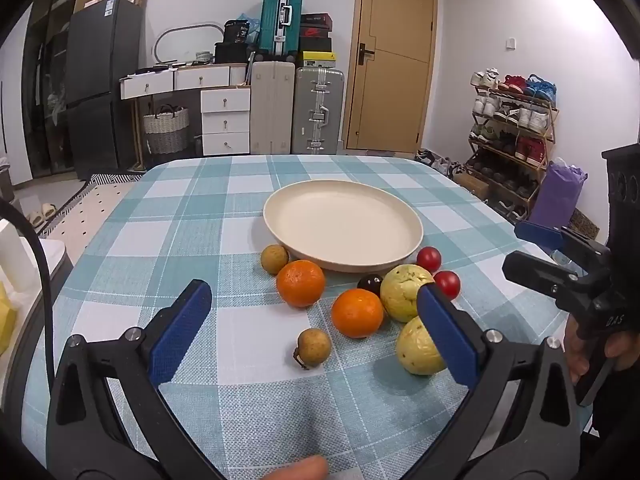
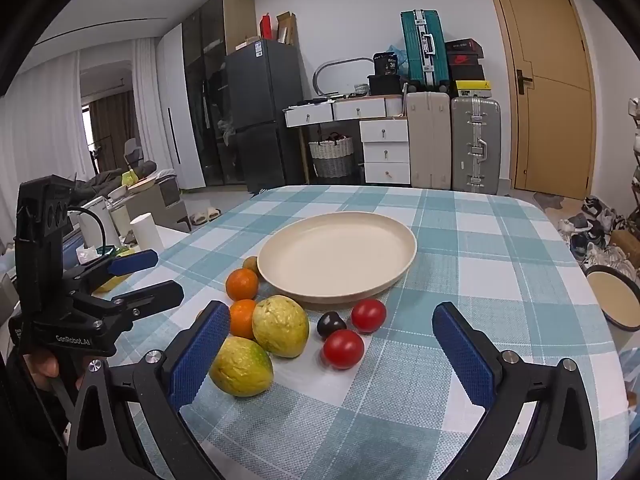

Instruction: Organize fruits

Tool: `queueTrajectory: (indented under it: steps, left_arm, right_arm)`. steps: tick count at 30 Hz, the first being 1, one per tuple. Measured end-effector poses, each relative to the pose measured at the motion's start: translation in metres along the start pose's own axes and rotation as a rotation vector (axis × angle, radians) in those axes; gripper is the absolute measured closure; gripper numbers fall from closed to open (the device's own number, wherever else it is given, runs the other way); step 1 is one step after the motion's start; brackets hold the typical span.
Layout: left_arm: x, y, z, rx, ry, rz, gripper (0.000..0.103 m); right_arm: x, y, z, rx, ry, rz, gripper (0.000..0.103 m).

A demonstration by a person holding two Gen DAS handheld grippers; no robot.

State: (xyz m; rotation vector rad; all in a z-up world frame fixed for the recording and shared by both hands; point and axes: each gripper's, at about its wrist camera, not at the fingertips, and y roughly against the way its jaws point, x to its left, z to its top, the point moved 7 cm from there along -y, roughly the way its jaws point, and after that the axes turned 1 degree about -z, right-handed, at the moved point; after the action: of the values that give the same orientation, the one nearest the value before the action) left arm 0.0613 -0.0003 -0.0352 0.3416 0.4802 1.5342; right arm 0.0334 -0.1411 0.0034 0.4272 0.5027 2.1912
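Note:
A cream plate [image 1: 343,224] [image 2: 336,256] sits empty on the checked tablecloth. In front of it lie two oranges [image 1: 300,283] [image 1: 357,313], two yellow-green guavas [image 1: 404,292] [image 2: 241,366], two red tomatoes [image 2: 369,315] [image 2: 343,349], a dark plum [image 2: 330,323] and two brown longans [image 1: 274,259] [image 1: 314,348]. My left gripper [image 1: 314,292] hovers open, short of the oranges, with its right finger in front of the near guava. My right gripper [image 2: 330,314] is open too, above the cloth near the tomatoes, and it holds nothing. Each gripper shows at the edge of the other's view.
A dark-rimmed bowl [image 2: 614,300] stands near the table's right edge. A white cup [image 2: 147,232] and clutter lie off the left side. Suitcases, drawers and a shoe rack [image 1: 516,120] line the far wall. Bare cloth lies beyond and beside the plate.

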Motion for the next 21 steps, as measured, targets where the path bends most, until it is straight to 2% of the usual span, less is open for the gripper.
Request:
queueTrajectory:
  steps: [1, 9, 13, 21]
  left_arm:
    - [-0.001, 0.0, 0.0, 0.001, 0.0, -0.003, 0.001]
    - [0.0, 0.0, 0.0, -0.002, 0.018, -0.005, 0.001]
    - [0.001, 0.0, 0.0, -0.002, 0.019, -0.006, 0.001]
    - [0.0, -0.001, 0.0, -0.002, 0.018, -0.005, 0.0]
  right_arm:
    - [0.0, -0.001, -0.001, 0.027, -0.016, 0.007, 0.0]
    - [0.003, -0.002, 0.0, 0.019, 0.011, 0.013, 0.0]
    - [-0.012, -0.007, 0.004, 0.022, 0.011, 0.003, 0.0]
    - [0.004, 0.0, -0.002, 0.01, 0.017, -0.005, 0.0]
